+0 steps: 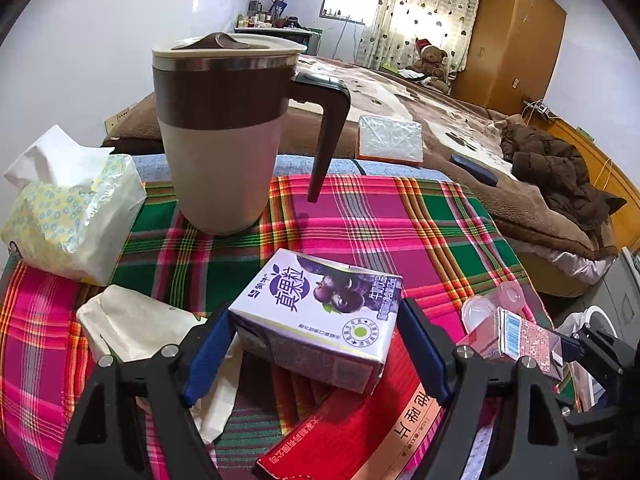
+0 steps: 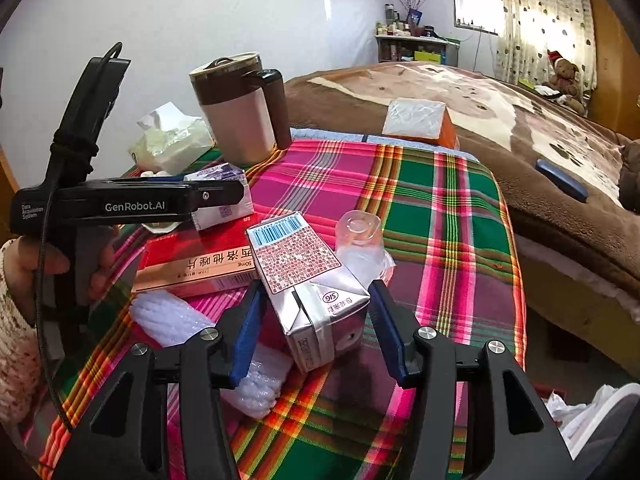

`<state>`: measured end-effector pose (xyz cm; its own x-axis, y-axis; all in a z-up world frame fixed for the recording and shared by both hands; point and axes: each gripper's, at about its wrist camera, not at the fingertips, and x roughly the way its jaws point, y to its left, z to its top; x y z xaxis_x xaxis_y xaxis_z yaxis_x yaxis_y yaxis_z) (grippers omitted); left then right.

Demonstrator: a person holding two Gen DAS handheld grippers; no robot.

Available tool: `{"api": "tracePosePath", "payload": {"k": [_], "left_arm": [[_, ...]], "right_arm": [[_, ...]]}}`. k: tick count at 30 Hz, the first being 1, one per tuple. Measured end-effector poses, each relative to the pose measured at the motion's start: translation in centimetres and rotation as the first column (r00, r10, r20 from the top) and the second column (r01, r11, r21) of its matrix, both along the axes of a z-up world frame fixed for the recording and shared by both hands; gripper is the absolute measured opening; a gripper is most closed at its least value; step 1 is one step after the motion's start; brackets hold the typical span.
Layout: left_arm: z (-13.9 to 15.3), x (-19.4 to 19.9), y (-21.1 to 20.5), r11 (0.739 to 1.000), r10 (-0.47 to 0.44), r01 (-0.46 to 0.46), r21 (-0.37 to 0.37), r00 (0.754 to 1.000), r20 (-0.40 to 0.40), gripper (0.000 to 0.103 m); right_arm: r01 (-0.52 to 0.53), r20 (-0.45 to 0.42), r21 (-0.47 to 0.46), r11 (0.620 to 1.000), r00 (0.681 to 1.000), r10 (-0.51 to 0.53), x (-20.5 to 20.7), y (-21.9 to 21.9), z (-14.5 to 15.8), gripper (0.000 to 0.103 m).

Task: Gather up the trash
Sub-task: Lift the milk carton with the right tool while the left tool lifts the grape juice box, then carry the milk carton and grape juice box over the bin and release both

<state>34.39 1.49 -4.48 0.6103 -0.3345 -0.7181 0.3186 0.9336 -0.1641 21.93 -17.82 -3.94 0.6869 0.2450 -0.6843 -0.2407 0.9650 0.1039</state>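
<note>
Left wrist view: the left gripper [image 1: 316, 350] has its blue fingers [image 1: 208, 350] spread to either side of a purple carton [image 1: 316, 316], which lies tilted with one end on a red box [image 1: 352, 432] on the plaid desk [image 1: 400, 216]. Whether the pads touch it I cannot tell. In the right wrist view the right gripper [image 2: 316, 328] likewise straddles a silver carton [image 2: 308, 292], fingers apart, a clear cup [image 2: 360, 240] just behind it.

Risks, as I judge them: the purple carton sits askew, so closing could twist it out or drag the box along; the right fingers could knock the cup over. Both grippers are held low, angled down over the desk, side by side. The mug [image 1: 224, 128] stands well clear.
</note>
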Motion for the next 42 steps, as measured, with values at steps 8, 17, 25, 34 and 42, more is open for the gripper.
{"api": "tracePosePath", "payload": {"k": [8, 17, 25, 34, 42], "left_arm": [[0.3, -1.6, 1.0, 0.999, 0.033, -0.033, 0.0, 0.999, 0.015, 0.08], [2.0, -4.7, 1.7, 0.998, 0.06, -0.06, 0.008, 0.996, 0.06, 0.08], [4.0, -8.1, 0.9, 0.999, 0.038, -0.041, 0.018, 0.993, 0.111, 0.08], [5.6, -11.8, -0.8, 1.0, 0.0, -0.002, 0.012, 0.989, 0.149, 0.08], [6.6, -15.0, -3.3, 0.998, -0.054, 0.058, -0.016, 0.984, 0.172, 0.08]], "right_arm": [[0.007, 0.056, -0.001, 1.0, 0.998, -0.006, -1.1, 0.3, 0.7, 0.04], [0.012, 0.086, 0.013, 1.0, 0.996, -0.013, -2.2, 0.4, 1.5, 0.039], [0.045, 0.131, 0.046, 0.998, 0.99, -0.05, -4.5, -0.3, 3.2, 0.039], [0.085, 0.169, 0.072, 0.994, 0.981, -0.097, -7.2, -2.1, 4.7, 0.039], [0.141, 0.197, 0.086, 0.986, 0.968, -0.156, -9.7, -4.5, 5.7, 0.039]]}}
